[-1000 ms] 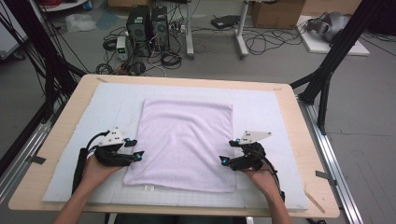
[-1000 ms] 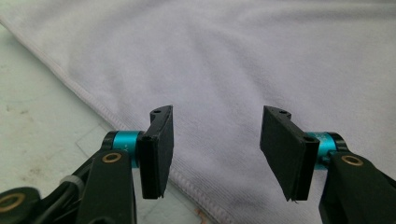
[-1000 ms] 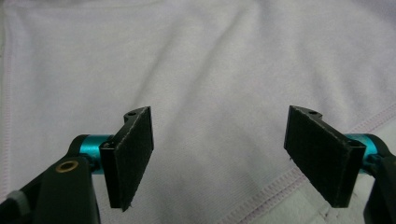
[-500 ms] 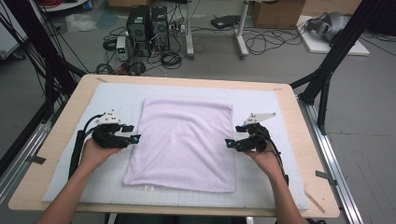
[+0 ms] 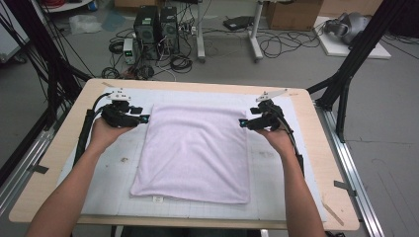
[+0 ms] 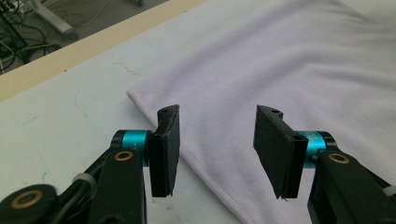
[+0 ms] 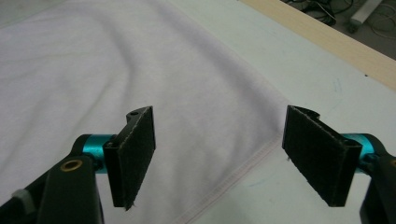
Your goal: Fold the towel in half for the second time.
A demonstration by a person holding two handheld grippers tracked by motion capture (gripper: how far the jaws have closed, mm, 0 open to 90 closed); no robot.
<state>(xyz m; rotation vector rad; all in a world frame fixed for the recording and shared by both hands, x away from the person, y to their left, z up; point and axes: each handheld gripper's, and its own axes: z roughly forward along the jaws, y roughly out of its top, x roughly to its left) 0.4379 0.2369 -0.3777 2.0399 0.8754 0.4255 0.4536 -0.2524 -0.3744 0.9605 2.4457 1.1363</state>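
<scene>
So the count here is simple: one towel [image 5: 195, 150], two hand-held grippers, one table [image 5: 316, 163] with a pale gridded mat [image 5: 104, 177] on top. That's pretty much everything sitting on the work surface.

The towel is a pale lilac-pink, folded into a thick rectangle, lying flat in the middle of the mat. It has a few soft wrinkles across the top and a stitched hem running along the edges, plus a small white tag [image 5: 158, 199] poking out at the near edge. The far corners look a bit rounded off.

The left hand-held gripper [image 5: 141, 118] sits at the towel's far left corner, jaws wide apart with nothing between them. In the left gripper view, one black pad [image 6: 167, 149] hangs over the bare mat just beside the hem, and the other is over the cloth [image 6: 289, 70], so the edge runs between them.

The right hand-held gripper [image 5: 244, 122] is at the far right corner, also spread open and holding nothing. The right gripper view shows the same deal: the hem and corner of the towel [image 7: 140, 56] lie between its two pads. Whether either one is actually touching the fabric is hard to tell.
</scene>
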